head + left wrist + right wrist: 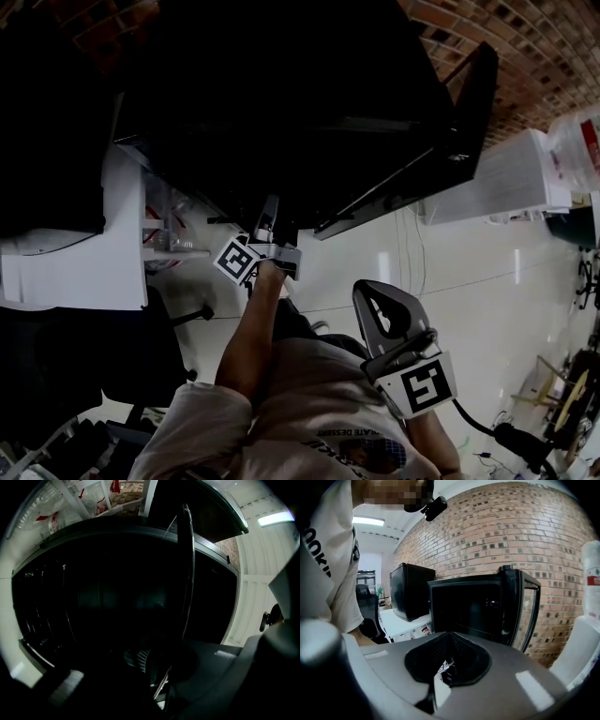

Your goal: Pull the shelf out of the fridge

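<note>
Wall (525,47): brick, behind the fridge and to its side.
Floor (469,281): pale and glossy, below the open door.
Worktop (75,272): white, carrying the fridge and, beside it, a second black box (410,597).
Fridge (281,112): black, standing on the worktop with its front open and its inside dark.
Door (441,141): swung wide on its hinge, with a glass pane that the brick shows through in the right gripper view.
Shelf (187,573): inside the fridge, seen edge-on in the left gripper view as a thin bright rim that runs from deep in the cavity to the tool at its mouth.
Arm (248,347): bare, stretched forward from a white sleeve to the left tool.
Left tool (267,216): at the fridge opening, clenched on the near edge of the shelf; the view is dim, but the rim ends between its closed jaws.
Right tool (380,309): held back near the person's chest, well apart from the fridge, jaws together with nothing between them.
</note>
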A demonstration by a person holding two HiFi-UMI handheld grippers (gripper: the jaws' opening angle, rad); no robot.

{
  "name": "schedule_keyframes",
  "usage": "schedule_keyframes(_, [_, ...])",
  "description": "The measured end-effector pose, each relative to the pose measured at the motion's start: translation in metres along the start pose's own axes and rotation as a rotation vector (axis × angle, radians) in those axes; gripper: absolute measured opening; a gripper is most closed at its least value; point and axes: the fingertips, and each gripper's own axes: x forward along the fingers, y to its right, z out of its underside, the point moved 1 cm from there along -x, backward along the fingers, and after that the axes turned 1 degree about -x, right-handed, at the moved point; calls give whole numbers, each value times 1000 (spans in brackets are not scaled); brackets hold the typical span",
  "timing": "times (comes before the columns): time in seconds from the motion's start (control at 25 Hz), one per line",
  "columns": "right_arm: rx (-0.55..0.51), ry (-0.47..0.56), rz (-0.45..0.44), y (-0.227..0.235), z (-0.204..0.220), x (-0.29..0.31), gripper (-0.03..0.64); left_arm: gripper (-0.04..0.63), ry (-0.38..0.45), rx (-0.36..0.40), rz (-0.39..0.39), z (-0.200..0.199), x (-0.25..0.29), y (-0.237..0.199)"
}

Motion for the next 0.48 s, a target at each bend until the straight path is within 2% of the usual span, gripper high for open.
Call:
schedule_keyframes(0.24, [-21, 55, -32, -2, -6, -13, 5, 18, -19, 16, 8, 18, -30, 38])
schedule_keyframes(0.48, [-27, 77, -61, -11, -7, -24, 5, 18, -5, -12, 20, 29, -61, 64])
